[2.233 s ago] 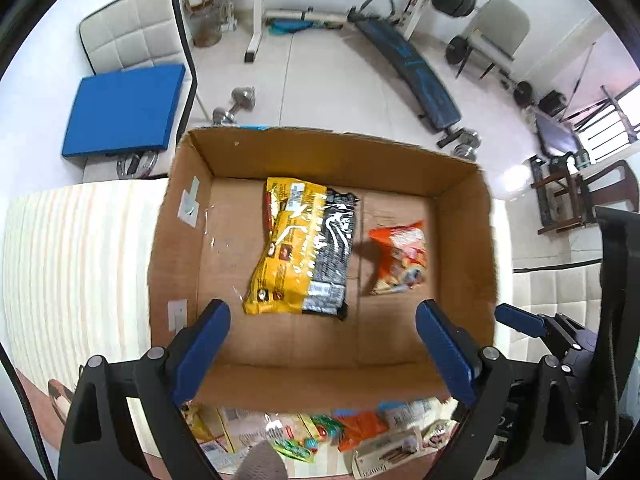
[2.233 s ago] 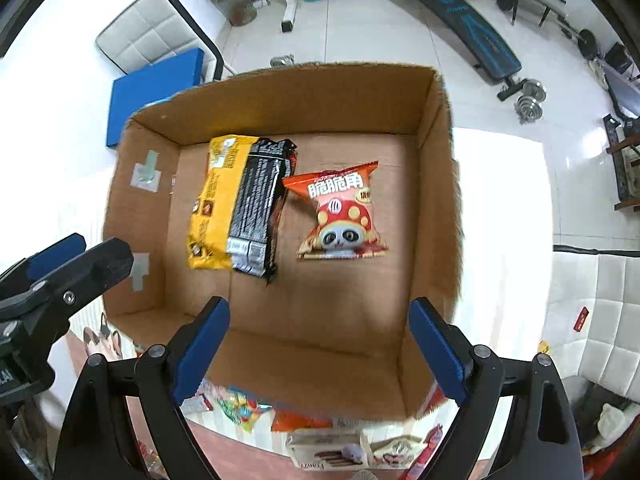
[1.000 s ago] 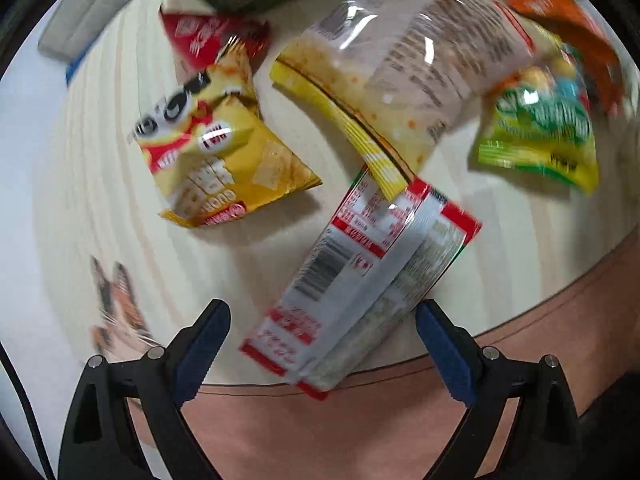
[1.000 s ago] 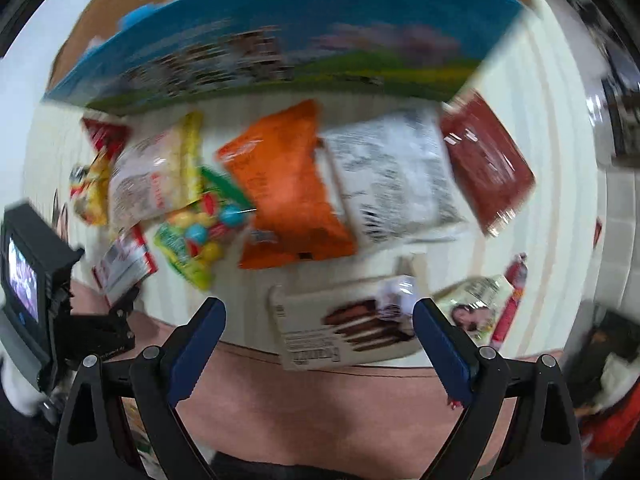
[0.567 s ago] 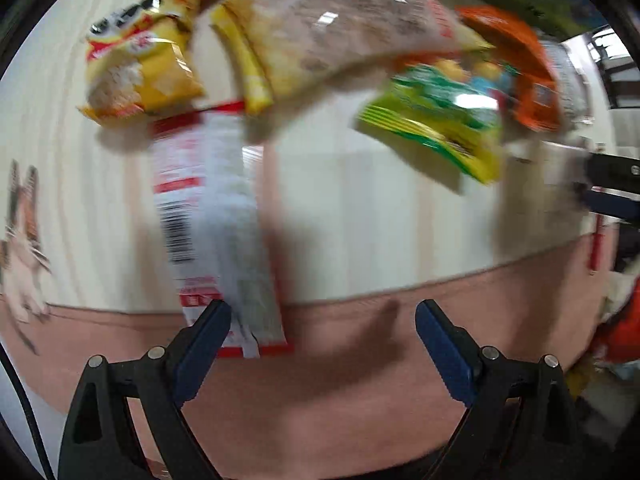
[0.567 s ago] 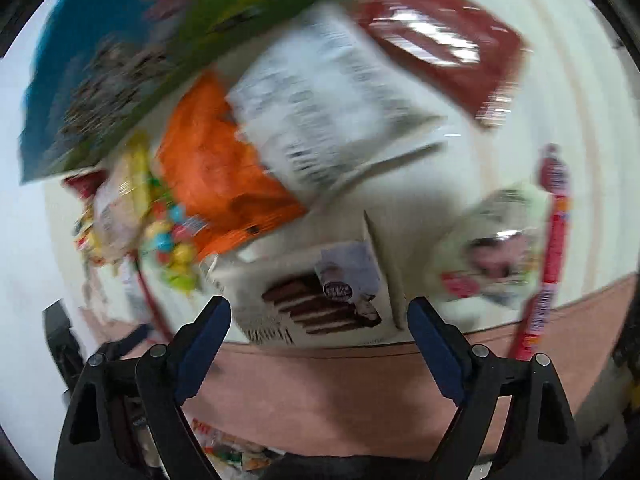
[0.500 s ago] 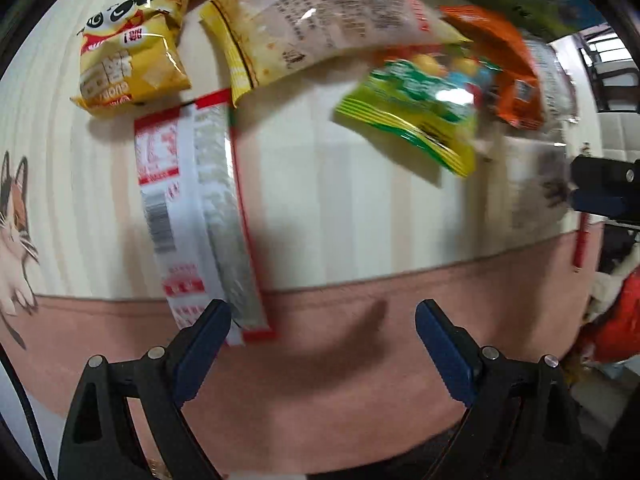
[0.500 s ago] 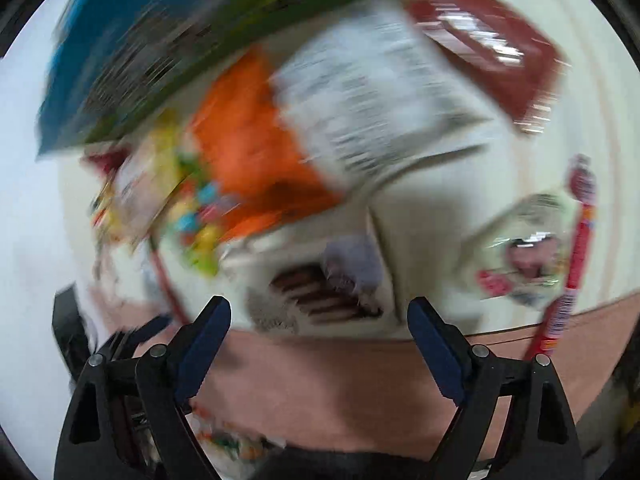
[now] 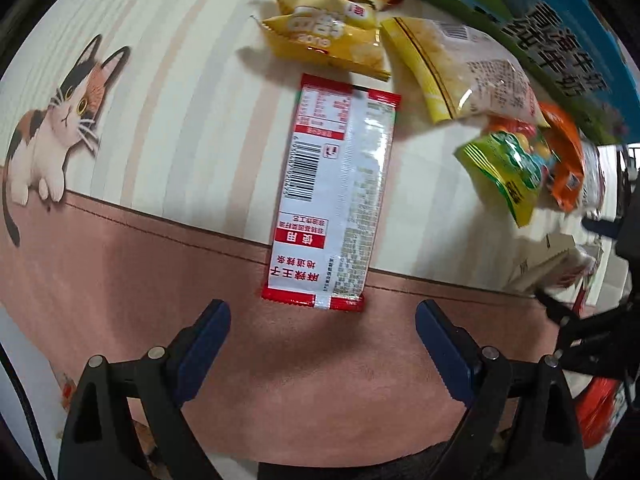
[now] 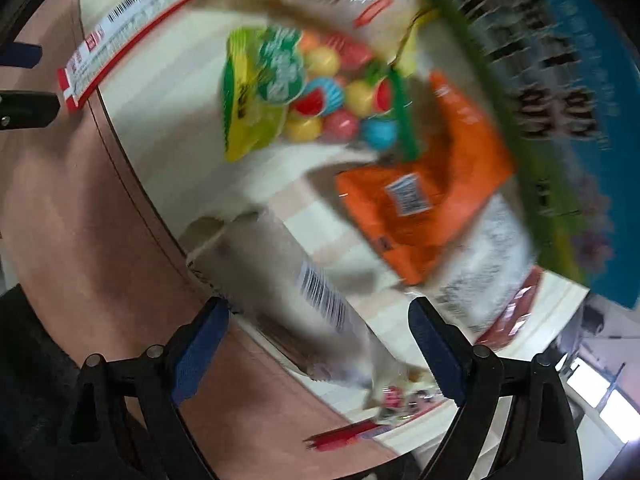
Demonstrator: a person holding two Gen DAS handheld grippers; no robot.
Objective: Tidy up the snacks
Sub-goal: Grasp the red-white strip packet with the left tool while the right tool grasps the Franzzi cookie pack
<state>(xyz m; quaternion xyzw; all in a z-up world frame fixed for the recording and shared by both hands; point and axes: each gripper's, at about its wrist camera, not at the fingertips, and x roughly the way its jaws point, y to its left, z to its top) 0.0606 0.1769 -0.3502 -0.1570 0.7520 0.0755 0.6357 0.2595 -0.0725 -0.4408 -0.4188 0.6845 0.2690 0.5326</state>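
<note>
A long red-and-white packet (image 9: pixel 336 196) lies back side up on the striped tablecloth, straight ahead of my left gripper (image 9: pixel 322 340), which stands open and empty just short of it. Beyond it lie a yellow panda bag (image 9: pixel 328 28), a clear bag with a yellow edge (image 9: pixel 468 68), a green candy bag (image 9: pixel 508 168) and an orange bag (image 9: pixel 564 160). My right gripper (image 10: pixel 318 320) is open low over a white carton (image 10: pixel 304 280) with a barcode, which shows blurred between its fingers; the pads are not pressing on it. The green candy bag (image 10: pixel 272 88) and orange bag (image 10: pixel 424 200) lie beyond.
The blue-and-green printed side of the big box (image 9: pixel 560 40) stands behind the snacks. A white printed bag (image 10: pixel 488 272), a dark red bag (image 10: pixel 512 320) and a thin red stick (image 10: pixel 348 438) lie to the right. The cloth's pink border (image 9: pixel 120 280) marks the near table edge.
Both grippers left the cardboard box and swung down over the snacks on the table, rolling as they went. The red-and-white packet now lines up ahead of the left gripper; the right has closed in on the carton.
</note>
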